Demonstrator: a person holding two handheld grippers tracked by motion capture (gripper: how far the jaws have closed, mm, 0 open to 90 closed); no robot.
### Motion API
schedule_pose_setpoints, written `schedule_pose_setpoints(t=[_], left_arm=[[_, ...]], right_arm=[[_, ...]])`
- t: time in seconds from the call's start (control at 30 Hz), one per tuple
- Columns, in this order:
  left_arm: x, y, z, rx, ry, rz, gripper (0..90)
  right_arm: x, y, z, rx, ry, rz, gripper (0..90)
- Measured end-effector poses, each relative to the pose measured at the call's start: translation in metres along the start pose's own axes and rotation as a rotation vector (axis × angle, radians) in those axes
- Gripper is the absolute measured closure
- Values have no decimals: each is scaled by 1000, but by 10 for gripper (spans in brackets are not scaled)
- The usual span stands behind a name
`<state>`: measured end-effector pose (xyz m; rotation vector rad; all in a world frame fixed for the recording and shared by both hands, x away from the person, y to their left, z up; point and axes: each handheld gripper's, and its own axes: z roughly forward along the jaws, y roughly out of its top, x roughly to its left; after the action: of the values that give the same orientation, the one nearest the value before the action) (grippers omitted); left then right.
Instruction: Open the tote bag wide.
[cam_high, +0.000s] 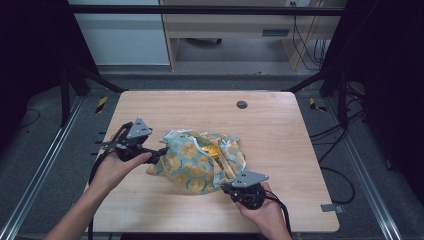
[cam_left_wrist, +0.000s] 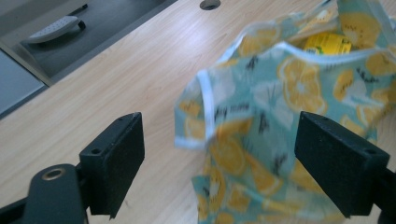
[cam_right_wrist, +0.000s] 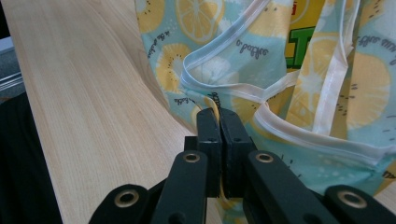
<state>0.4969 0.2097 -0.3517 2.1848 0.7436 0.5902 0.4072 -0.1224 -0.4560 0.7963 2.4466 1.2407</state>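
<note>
1. Left gripper (cam_high: 159, 154): held in the person's left hand (cam_high: 118, 167). Its jaws stand wide apart and hold nothing.
2. Lemon-print fabric bag (cam_high: 200, 160): lies crumpled on the wooden table (cam_high: 280, 130), directly ahead of the left gripper (cam_left_wrist: 219, 158). In the left gripper view a white-trimmed edge of the bag (cam_left_wrist: 280, 116) sits between the spread jaws, nearer the right-hand jaw; whether it touches is not discernible.
3. Right gripper (cam_high: 226, 189): held in the person's right hand (cam_high: 265, 212). In the right gripper view the gripper (cam_right_wrist: 219, 122) has its jaws pressed together, with bag (cam_right_wrist: 261, 65) fabric pinched between them near the white piping.
4. Yellow package (cam_left_wrist: 328, 43): visible inside the bag's open mouth, beyond the left gripper's jaws. In the right gripper view its yellow-and-green printing (cam_right_wrist: 299, 42) shows ahead of the closed jaws, behind the bag's trim.
5. Round grommet (cam_high: 242, 104): set in the table beyond the bag.
</note>
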Motion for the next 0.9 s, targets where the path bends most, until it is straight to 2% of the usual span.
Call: schedule_pose_setpoints(t=[0.07, 0.13, 0.17, 0.27, 0.3, 0.33, 0.37, 0.47, 0.53, 0.57, 0.6, 0.63, 0.67, 0.7, 0.73, 0.77, 0.8, 0.83, 0.87, 0.9], left_arm=[[-5, 13, 10, 20, -16, 15, 144], [-6, 16, 13, 27, -22, 22, 135], [-7, 19, 21, 42, -44, 17, 125], [-6, 21, 28, 65, -44, 23, 121], [-5, 21, 35, 99, -62, 25, 108], [-5, 21, 35, 99, -62, 25, 102], [-5, 19, 42, 126, -71, 20, 101], [-7, 17, 46, 135, -93, 9, 111], [-11, 16, 47, 146, -110, 27, 133], [-14, 15, 47, 146, -97, 53, 278], [-14, 15, 47, 146, -97, 53, 309], [-16, 14, 45, 144, -101, 70, 372], [-16, 14, 45, 144, -101, 70, 438], [-17, 14, 43, 139, -87, 82, 438], [-19, 13, 40, 135, -84, 92, 554], [-19, 13, 40, 135, -84, 92, 607], [-20, 12, 39, 130, -73, 105, 607], [-21, 10, 34, 115, -73, 115, 700], [-21, 10, 34, 115, -73, 115, 736], [-22, 9, 32, 102, -72, 108, 736]], right_arm=[[0, -1, -1, -2, 5, 0, 883], [0, -2, -2, -4, 3, -1, 883], [-1, -3, -4, -7, -1, 6, 883], [-1, -5, -5, -8, -3, 9, 883], [0, -5, -5, -4, -3, 7, 883], [0, -5, -5, -4, -3, 7, 883], [1, -4, -5, -4, -4, 3, 882], [1, -4, -5, -7, -3, 3, 881], [1, -4, -5, -6, -3, 2, 882], [1, -5, -5, -5, -5, 5, 881], [1, -5, -5, -5, -5, 5, 881], [1, -5, -5, -6, -10, 9, 881], [1, -5, -5, -6, -10, 9, 881], [0, -5, -5, -8, -12, 10, 882], [0, -5, -6, -13, -14, 14, 882], [0, -5, -6, -13, -14, 14, 882], [-1, -5, -6, -14, -15, 14, 882], [-1, -5, -7, -17, -16, 12, 882], [-1, -5, -7, -17, -16, 12, 882], [-1, -5, -7, -20, -16, 12, 882]])
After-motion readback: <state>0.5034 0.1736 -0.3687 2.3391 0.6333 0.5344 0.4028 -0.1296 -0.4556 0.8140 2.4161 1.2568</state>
